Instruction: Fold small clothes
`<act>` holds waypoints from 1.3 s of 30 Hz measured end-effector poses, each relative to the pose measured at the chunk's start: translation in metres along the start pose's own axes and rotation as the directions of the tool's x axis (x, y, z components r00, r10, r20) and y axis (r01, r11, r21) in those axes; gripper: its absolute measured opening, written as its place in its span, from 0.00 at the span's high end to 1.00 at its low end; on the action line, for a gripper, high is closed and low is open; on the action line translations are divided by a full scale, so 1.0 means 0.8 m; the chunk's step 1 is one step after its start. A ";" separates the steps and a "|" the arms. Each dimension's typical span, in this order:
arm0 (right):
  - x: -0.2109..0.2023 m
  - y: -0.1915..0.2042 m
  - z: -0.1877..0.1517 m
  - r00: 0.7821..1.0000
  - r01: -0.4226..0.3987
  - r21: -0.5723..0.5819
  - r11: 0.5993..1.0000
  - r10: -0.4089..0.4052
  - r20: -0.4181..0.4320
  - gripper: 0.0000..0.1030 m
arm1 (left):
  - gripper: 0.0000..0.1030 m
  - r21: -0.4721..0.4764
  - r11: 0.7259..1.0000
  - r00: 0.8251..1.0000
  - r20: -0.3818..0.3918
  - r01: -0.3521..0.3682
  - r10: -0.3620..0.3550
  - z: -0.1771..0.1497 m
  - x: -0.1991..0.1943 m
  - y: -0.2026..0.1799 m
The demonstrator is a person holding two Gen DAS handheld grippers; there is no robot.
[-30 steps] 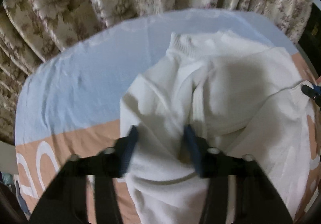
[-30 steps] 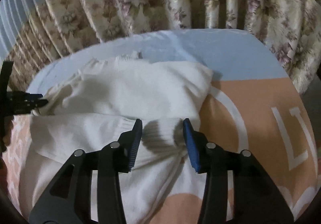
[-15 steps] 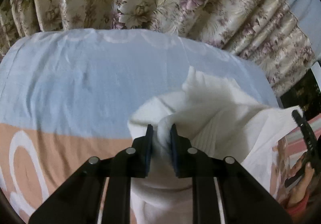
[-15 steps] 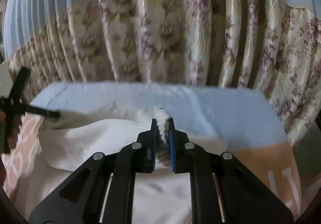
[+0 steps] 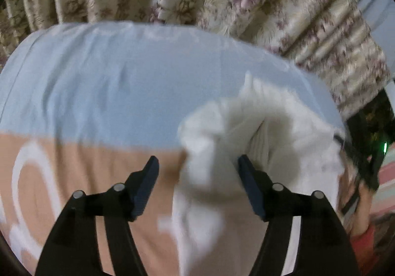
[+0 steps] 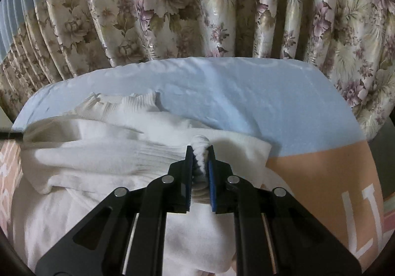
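A white knit sweater (image 6: 103, 152) lies bunched on a blue and peach bed sheet (image 6: 246, 98). Its ribbed collar (image 6: 138, 103) points to the far side. My right gripper (image 6: 200, 157) is shut on a fold of the sweater's right edge. In the left wrist view the sweater (image 5: 266, 132) sits blurred, partly between the fingers. My left gripper (image 5: 197, 169) is open wide, with the cloth lying loose against its right finger (image 5: 249, 184). The right gripper's black frame (image 5: 355, 159) shows past the sweater's right side.
Floral curtains (image 6: 197, 9) hang close behind the bed's far edge. The sheet (image 5: 98, 88) is blue at the back and peach with white letters (image 6: 363, 221) at the front. A person's hand (image 5: 358, 204) is at the far right of the left wrist view.
My left gripper has opened and let go of the sweater. My right gripper stays shut on its fold and has come lower, closer to the bed.
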State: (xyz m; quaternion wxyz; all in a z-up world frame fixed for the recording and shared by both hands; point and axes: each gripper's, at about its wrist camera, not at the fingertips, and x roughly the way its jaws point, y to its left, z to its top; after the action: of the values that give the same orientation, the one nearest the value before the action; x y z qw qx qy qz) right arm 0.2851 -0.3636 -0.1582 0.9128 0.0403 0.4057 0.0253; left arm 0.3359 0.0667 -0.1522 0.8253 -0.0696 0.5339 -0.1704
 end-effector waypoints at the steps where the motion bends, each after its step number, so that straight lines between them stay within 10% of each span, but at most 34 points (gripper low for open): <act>1: -0.002 0.002 0.001 1.000 0.000 -0.005 1.000 0.000 0.003 0.89 | 0.34 0.008 1.000 1.000 -0.012 -0.002 0.002 -0.015 -0.002 -0.001; 10: -0.014 0.018 0.002 1.000 0.003 -0.039 0.999 -0.003 0.004 0.89 | 0.36 0.119 0.978 0.979 -0.089 -0.170 0.181 -0.126 -0.002 -0.025; 14: -0.019 0.023 0.002 1.000 0.001 -0.045 0.999 -0.001 0.006 0.89 | 0.94 0.140 0.982 0.982 -0.122 -0.129 0.146 -0.148 -0.009 -0.037; 25: -0.034 0.029 0.005 1.000 -0.001 -0.062 0.998 0.002 0.014 0.89 | 0.93 0.132 0.989 0.976 -0.197 -0.068 0.094 -0.201 -0.028 -0.046; 29: -0.028 0.033 0.000 1.000 0.001 -0.076 0.997 -0.001 0.001 0.89 | 0.75 0.153 0.984 0.983 -0.144 -0.093 0.116 -0.162 -0.034 -0.048; 31: -0.027 0.033 -0.002 1.000 -0.001 -0.075 0.997 0.001 0.000 0.89 | 0.33 0.175 0.977 0.990 -0.051 -0.119 0.130 -0.133 -0.050 -0.057; 39: -0.021 0.031 -0.004 1.000 0.002 -0.074 0.997 -0.003 -0.006 0.89 | 0.42 0.093 0.988 0.993 0.005 -0.120 0.120 -0.024 -0.031 -0.054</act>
State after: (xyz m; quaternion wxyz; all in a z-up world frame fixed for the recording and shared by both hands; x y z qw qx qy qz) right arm 0.2711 -0.3401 -0.1451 0.9124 0.0061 0.4074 0.0393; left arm 0.3002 0.0366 -0.1263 0.8360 0.0011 0.5291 -0.1453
